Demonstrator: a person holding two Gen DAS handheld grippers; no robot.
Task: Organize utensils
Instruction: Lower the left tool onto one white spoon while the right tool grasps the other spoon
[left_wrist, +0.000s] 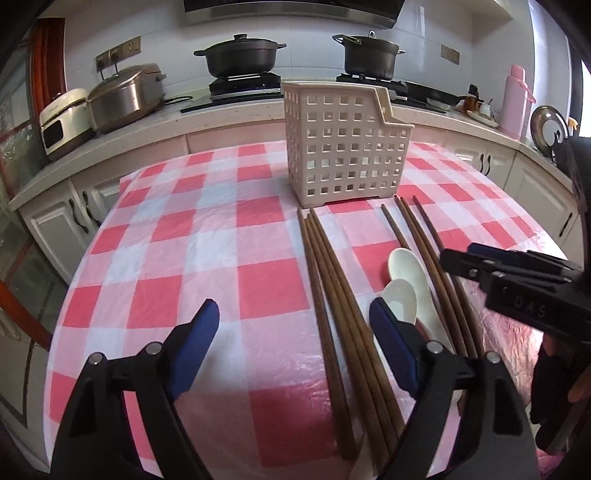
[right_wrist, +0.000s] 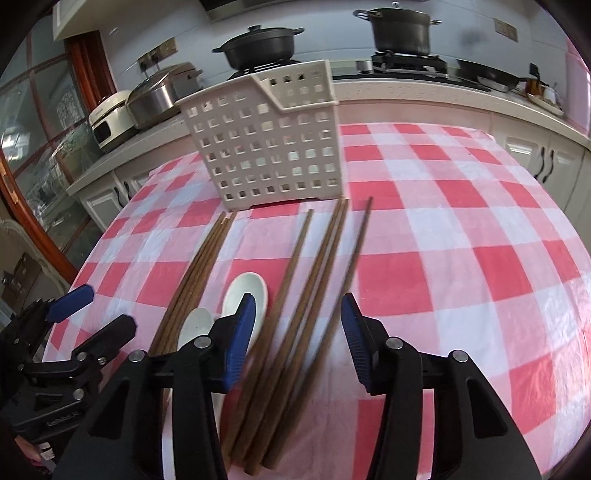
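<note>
A cream perforated utensil holder (left_wrist: 343, 147) (right_wrist: 266, 147) stands upright on the checked table. In front of it lie a tight bundle of brown chopsticks (left_wrist: 332, 295) (right_wrist: 195, 280), two white spoons (left_wrist: 406, 266) (right_wrist: 247, 291) and several looser chopsticks (left_wrist: 424, 251) (right_wrist: 317, 266). My left gripper (left_wrist: 295, 310) is open and low over the table. The tight bundle lies between its blue pads, which do not touch it. My right gripper (right_wrist: 298, 301) is open astride the looser chopsticks, its left finger over a spoon. Each gripper shows at the edge of the other's view (left_wrist: 480, 266) (right_wrist: 99, 314).
The pink and white checked tablecloth (left_wrist: 184, 258) covers the table. Behind it runs a kitchen counter with two black pots (left_wrist: 240, 55) on a stove, a steel rice cooker (left_wrist: 125, 96), a white appliance (left_wrist: 62, 118) and a pink thermos (left_wrist: 517, 99).
</note>
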